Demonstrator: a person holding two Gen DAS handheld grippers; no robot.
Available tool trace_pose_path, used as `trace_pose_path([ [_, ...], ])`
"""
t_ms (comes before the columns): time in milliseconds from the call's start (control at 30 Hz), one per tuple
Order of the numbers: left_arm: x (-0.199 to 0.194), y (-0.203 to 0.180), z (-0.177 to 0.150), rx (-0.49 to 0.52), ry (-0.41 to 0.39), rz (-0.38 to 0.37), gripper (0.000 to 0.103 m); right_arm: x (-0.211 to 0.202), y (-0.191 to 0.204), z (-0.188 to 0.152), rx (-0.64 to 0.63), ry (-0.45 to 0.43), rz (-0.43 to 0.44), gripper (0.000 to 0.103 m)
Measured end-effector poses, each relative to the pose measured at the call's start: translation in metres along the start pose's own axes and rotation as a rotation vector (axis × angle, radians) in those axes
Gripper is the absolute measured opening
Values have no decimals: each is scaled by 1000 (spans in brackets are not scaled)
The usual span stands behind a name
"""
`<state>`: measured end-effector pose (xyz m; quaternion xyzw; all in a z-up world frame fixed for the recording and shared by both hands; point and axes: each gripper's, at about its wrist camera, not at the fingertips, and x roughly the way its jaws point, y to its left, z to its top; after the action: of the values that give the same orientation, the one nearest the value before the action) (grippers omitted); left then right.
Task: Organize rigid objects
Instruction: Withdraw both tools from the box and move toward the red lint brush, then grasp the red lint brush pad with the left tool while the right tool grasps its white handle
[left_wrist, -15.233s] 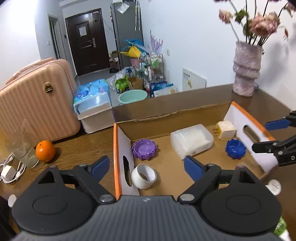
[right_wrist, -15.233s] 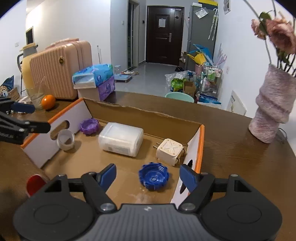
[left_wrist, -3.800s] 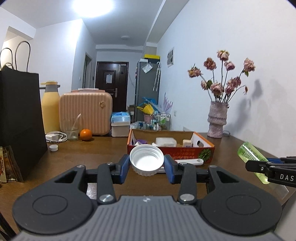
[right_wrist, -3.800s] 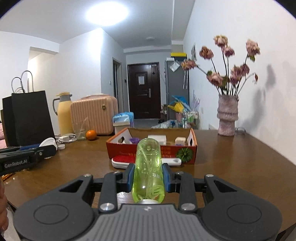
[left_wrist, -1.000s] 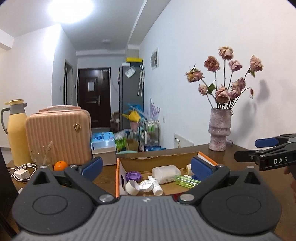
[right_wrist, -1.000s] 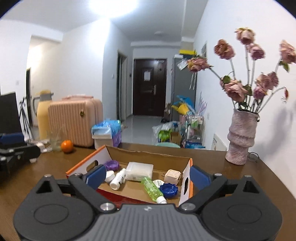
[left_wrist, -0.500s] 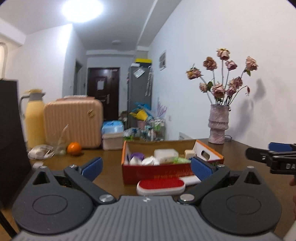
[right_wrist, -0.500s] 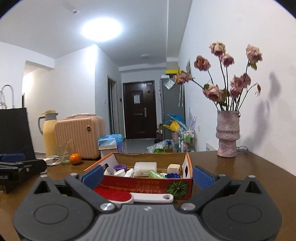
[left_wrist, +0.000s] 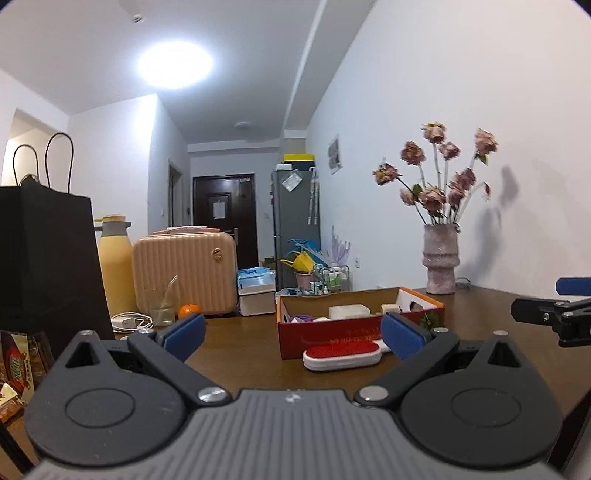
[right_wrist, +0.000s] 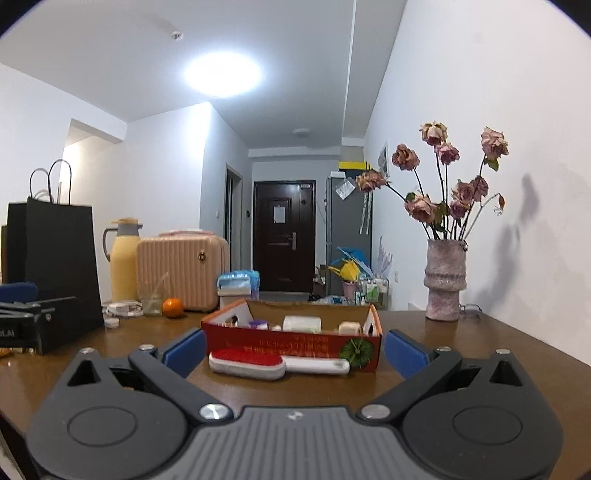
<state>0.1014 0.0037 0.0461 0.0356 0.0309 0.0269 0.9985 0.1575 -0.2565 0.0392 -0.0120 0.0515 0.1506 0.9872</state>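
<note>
- The left gripper (left_wrist: 291, 334) fills the bottom of the left wrist view, its two blue-padded fingers (left_wrist: 183, 331) spread wide apart with nothing between them.
- The right gripper (right_wrist: 293, 349) sits the same way at the bottom of the right wrist view, fingers wide apart and empty.
- The cardboard box (left_wrist: 332, 338) stands on the brown table (left_wrist: 240, 347), just right of centre in the left wrist view and at centre in the right wrist view (right_wrist: 295, 341).
- Inside the box, a white container (right_wrist: 301, 324), a purple cap (right_wrist: 257, 324) and a cream-coloured block (right_wrist: 349, 327) show above the red front wall; other items in there are too small to tell.
- A red and white brush (right_wrist: 246, 363) lies flat on the table just in front of the box, outside it, its white handle (right_wrist: 317, 365) running toward the right of the frame.
- In the left wrist view the brush (left_wrist: 341, 354) lies between the two finger pads, beyond them.
- The right gripper's fingers also show at the right edge of the left wrist view, and the left gripper's at the left edge of the right wrist view.
- A vase (right_wrist: 445, 284) of dried pink flowers (right_wrist: 443, 173) stands on the table at right, near the white wall.
- At left of both views stand a black paper bag (left_wrist: 44, 258), a yellow flask (right_wrist: 123, 258), a pink suitcase (left_wrist: 184, 273), a glass (left_wrist: 161, 304) and an orange (right_wrist: 173, 307).
- A dark door (right_wrist: 282, 240) closes the hallway in the background at centre.
</note>
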Motion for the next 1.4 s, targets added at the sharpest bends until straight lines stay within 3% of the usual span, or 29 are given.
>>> trace_pose_path([
  [200,-2,-5,-11,22,28,-70,103,-15,4,-19,-24,40,5,103],
  [433,24,-5,-28,18,134,-72,103,-6,7,-35,-31,90,21,103],
  [667,61,1,-42,4,242,-45,103,35,-1,-45,-10,197,8,103],
  [867,109,6,-47,-4,338,-25,103,84,-23,-45,87,308,-27,103],
  [1067,162,15,-51,-41,447,-29,103,130,-32,-37,30,336,-32,102],
  [1267,214,18,-49,-9,503,-42,103,188,-47,-26,6,385,3,91],
  [1400,254,18,-41,2,577,-100,103,234,-69,-23,58,442,60,75],
])
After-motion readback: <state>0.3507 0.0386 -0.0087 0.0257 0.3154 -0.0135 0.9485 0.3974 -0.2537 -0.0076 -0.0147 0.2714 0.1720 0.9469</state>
